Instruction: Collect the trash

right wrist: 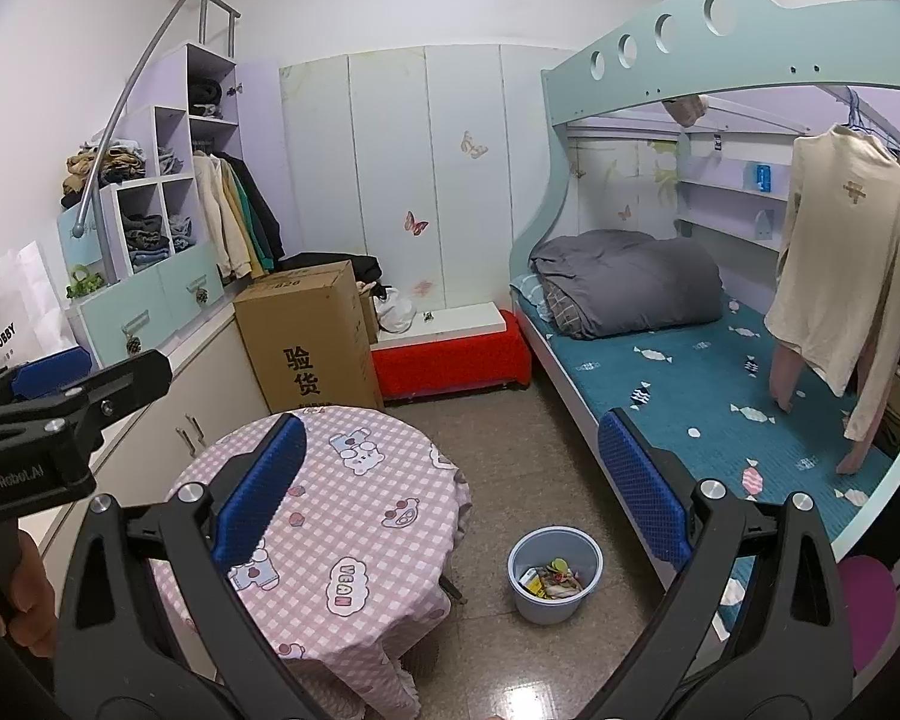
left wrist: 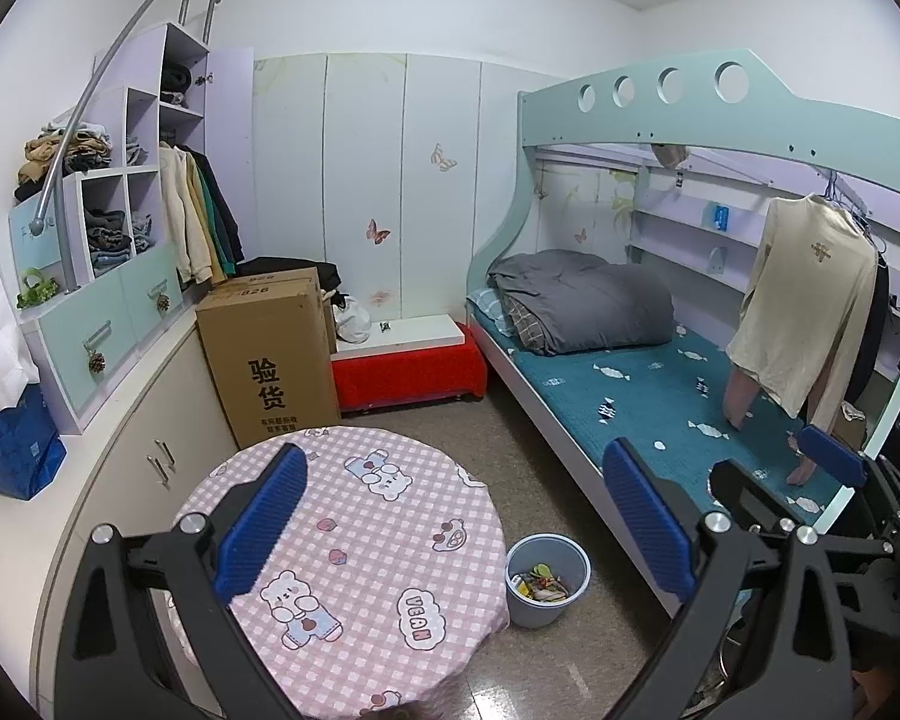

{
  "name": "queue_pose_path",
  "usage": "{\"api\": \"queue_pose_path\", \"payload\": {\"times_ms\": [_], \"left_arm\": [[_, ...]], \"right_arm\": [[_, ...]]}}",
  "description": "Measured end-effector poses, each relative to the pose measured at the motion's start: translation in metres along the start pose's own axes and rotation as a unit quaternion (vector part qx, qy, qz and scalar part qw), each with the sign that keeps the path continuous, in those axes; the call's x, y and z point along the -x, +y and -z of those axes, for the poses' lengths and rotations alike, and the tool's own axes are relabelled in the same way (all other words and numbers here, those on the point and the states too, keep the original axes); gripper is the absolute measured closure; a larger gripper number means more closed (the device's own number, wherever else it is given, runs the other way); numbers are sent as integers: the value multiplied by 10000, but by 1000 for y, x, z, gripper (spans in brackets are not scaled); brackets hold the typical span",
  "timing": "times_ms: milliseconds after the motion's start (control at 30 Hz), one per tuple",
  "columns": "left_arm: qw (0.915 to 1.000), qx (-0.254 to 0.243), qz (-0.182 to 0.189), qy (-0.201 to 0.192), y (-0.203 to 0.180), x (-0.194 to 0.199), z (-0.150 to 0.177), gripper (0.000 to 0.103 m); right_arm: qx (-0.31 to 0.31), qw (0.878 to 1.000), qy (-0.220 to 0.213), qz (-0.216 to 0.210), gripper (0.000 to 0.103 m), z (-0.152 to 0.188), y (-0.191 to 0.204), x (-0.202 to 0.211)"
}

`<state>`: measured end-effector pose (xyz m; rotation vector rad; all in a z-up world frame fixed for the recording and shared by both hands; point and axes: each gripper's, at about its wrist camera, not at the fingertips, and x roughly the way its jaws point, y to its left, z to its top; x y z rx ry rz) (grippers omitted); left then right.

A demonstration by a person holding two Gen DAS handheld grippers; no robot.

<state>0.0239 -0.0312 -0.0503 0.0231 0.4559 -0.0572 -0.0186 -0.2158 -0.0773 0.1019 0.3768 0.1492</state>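
Blue-grey bin [left wrist: 547, 579] stands on the floor between the checked worktop [left wrist: 354, 540] and the bed [left wrist: 660, 396], wrappers [right wrist: 555, 579] already inside. Left gripper [left wrist: 450, 516] and right gripper [right wrist: 450, 492] hover with jaws spread, holding nothing. No loose trash shows; the next move likely calls for searching.

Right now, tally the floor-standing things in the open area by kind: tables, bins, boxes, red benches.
Tables: 1, the round table
Bins: 1, the bin, trash inside
Boxes: 1, the box
Red benches: 1, the bench
Total: 4
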Motion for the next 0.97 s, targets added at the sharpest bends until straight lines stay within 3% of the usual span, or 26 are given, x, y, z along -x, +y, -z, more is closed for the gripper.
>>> {"api": "queue_pose_path", "payload": {"times_ms": [600, 800, 967], "left_arm": [[9994, 66, 22, 335, 17, -31, 1, 6], [9982, 135, -67, 585, 23, -74, 2, 6], [9948, 277, -272, 939, 36, -132, 1, 6]], "right_arm": [[-35, 9995, 308, 50, 7, 1, 8, -32], [-69, 9987, 509, -43, 7, 1, 2, -77], [12, 9964, 828, -196, 7, -2, 3, -139]]}}
